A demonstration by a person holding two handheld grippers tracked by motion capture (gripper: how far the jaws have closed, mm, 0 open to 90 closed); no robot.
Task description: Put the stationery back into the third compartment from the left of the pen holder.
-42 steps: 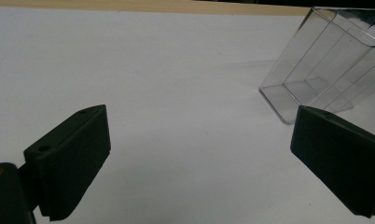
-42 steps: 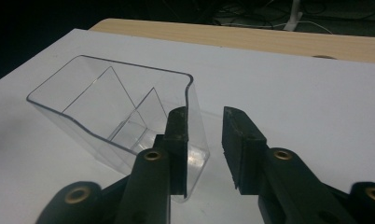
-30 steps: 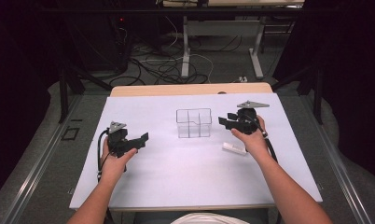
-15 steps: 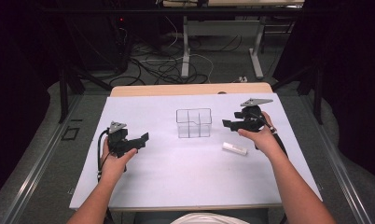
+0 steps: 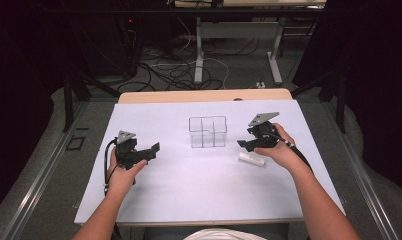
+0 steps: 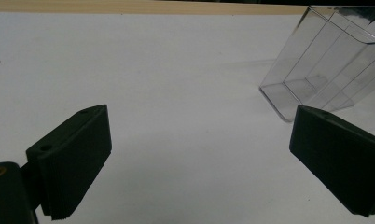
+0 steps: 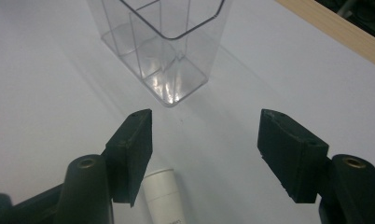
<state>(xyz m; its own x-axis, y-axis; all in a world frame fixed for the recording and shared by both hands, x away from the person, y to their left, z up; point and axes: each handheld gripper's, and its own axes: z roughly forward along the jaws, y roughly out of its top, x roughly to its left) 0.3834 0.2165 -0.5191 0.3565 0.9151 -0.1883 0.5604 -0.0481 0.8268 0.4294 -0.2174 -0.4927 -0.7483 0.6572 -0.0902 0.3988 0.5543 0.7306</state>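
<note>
now, at the near edge of the white-covered table (image 5: 189, 200), a person's two forearms reach in, each hand carrying a black two-jaw gripper. the left gripper (image 5: 151, 149) sits low over the sheet with its jaws spread wide and nothing between them, in the same spot as a second ago; the left gripper view shows only bare sheet between its pads (image 6: 76, 158), with the clear box off to one side. the right gripper (image 5: 243, 144) has lifted away from the small white tube (image 5: 252, 159), which lies flat on the sheet just beside the right hand (image 5: 276, 150), between that hand and the near side of the table. a second ago the hand sat right over the tube; it has since drawn slightly toward the clear divided box (image 5: 208, 132). its jaws have just been opening and then easing in a touch, and the right gripper view shows them standing well apart with nothing between them, the tube's end (image 7: 164, 196) lying below and beside the left pad (image 7: 132, 149), apart from it. beyond, the box (image 7: 162, 42) stands upright and empty in the middle of the table. by the look of it, the tube has been let go or not yet gripped, so the pick remains to be done before anything goes into a compartment.
</note>
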